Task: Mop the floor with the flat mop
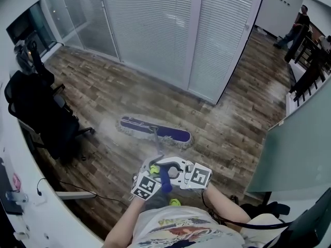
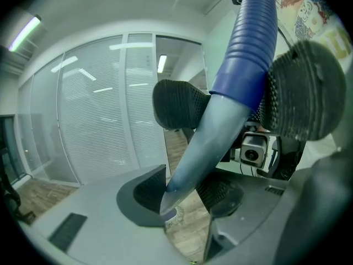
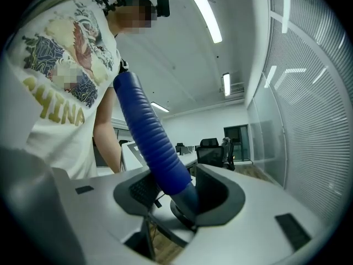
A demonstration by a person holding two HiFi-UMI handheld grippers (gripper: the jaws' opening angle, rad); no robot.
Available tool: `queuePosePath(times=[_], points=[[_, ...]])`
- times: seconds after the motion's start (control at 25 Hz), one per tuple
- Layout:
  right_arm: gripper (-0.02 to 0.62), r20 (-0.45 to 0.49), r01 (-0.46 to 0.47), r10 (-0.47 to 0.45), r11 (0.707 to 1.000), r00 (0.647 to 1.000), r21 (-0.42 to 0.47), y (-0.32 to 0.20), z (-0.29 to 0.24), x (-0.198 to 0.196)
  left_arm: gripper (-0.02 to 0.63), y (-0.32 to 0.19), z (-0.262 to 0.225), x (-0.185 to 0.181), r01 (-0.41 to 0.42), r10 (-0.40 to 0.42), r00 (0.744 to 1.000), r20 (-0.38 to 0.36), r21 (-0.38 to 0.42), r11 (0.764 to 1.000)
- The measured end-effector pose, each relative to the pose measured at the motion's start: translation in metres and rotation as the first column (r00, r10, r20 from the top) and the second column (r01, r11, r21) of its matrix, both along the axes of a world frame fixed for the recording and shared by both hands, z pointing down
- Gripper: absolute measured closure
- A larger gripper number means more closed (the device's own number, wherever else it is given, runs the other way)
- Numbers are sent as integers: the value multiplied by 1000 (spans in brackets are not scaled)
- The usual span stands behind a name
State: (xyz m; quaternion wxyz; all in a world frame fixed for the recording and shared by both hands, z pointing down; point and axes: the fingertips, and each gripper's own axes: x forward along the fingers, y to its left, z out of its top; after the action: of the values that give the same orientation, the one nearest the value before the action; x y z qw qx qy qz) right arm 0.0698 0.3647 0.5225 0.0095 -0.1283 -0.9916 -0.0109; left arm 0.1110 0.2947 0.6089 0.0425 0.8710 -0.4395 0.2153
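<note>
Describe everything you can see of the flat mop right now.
The flat mop has a long blue-purple head with a pale fringe, lying flat on the wooden floor ahead of the person. A grey metallic-looking pole rises tilted from its middle to a ribbed blue grip. The left gripper clamps the pole just below the grip; the right gripper clamps the grip's lower end.
</note>
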Motion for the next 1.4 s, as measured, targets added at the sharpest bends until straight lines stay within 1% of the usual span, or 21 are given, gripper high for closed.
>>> queuePosePath(times=[0.08, 0.32, 0.56, 0.68, 0.96, 1.04, 1.12, 1.24, 1.4], points=[[413, -10, 13, -13, 1000, 1000, 14, -11, -1, -14, 456, -11, -2, -14, 7, -7, 1000, -12, 6, 1000], [407, -53, 38, -38, 999, 998, 1, -54, 8, -64, 456, -56, 3, -62, 24, -23, 999, -35, 2, 1000], [407, -55, 43, -42, 999, 998, 10, -122, -2, -137, 459, -126, -7, -135, 45, -44, 998, -54, 3, 999], [407, -60, 33, -32, 999, 998, 20, -155, -2, -171, 459, -157, -7, -168, 35, -35, 998, -56, -2, 999], [407, -33, -14, 14, 1000, 999, 3, -228, -1, -229, 459, -229, -3, -224, 2, -1, 999, -52, 1, 1000], [407, -40, -18, 18, 1000, 999, 18, -248, 2, -244, 459, -249, -3, -238, -3, 3, 999, -50, 4, 1000], [407, -44, -21, 22, 1000, 999, 15, -262, 4, -253, 459, -261, 0, -247, -7, 6, 999, -51, -5, 1000], [407, -29, -32, 32, 999, 999, -3, -289, 0, -267, 459, -288, -4, -260, -11, 11, 999, -50, 2, 1000], [407, -24, -27, 27, 1000, 999, 16, -327, 1, -280, 459, -328, -6, -273, -16, 16, 999, -48, 4, 1000]])
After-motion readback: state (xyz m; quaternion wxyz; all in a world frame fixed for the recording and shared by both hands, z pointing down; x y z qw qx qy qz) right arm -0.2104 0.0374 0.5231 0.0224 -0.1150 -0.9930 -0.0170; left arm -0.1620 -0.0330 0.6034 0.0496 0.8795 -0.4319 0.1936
